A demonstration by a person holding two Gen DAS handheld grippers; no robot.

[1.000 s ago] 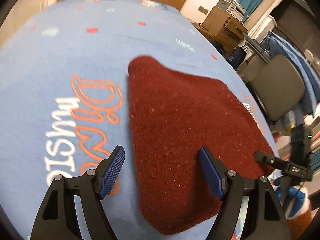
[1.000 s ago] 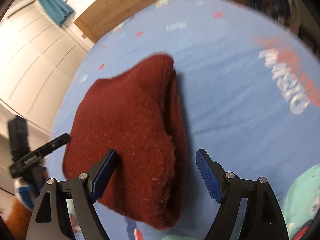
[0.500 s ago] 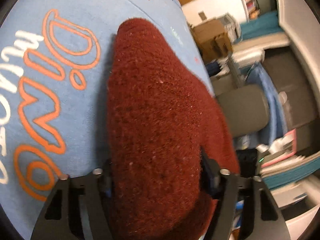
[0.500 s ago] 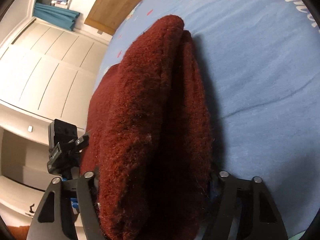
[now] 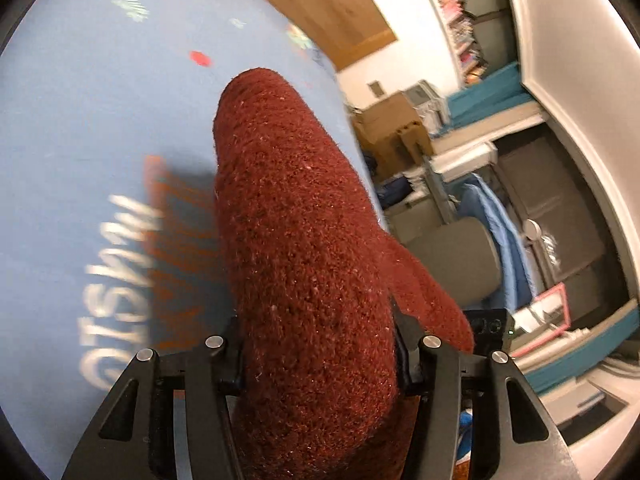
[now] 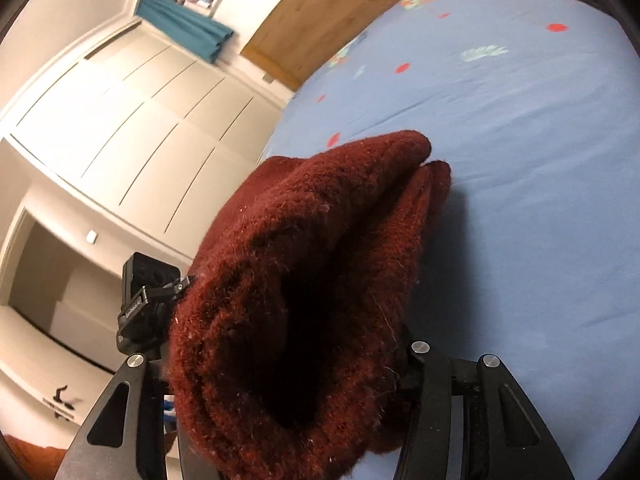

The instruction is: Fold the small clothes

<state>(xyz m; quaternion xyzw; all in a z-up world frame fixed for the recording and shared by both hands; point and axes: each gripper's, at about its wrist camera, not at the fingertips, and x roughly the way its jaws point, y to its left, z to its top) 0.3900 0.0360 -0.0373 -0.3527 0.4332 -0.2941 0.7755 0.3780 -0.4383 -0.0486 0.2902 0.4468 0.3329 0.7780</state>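
A folded dark red knitted garment [image 5: 296, 240] is held up above the blue bedsheet [image 5: 80, 112]. My left gripper [image 5: 318, 356] is shut on one side of it, and the cloth hides the fingertips. In the right wrist view the same garment [image 6: 320, 248] shows as thick stacked layers, and my right gripper [image 6: 288, 352] is shut on its other side. The garment bulges over both pairs of jaws and casts a shadow on the sheet. The left gripper's body [image 6: 148, 300] shows beyond the cloth in the right wrist view.
The bedsheet carries white and orange lettering [image 5: 120, 264] and small coloured prints [image 6: 480, 54]. A wooden headboard [image 6: 320, 12] runs along the far edge. White wardrobe doors [image 6: 120, 120] stand on one side; a grey chair [image 5: 460, 260], cardboard boxes [image 5: 392, 128] and shelves on the other.
Both grippers went from open around the flat garment to shut on it. They have lifted it off the sheet, and the views now tilt up toward the room.
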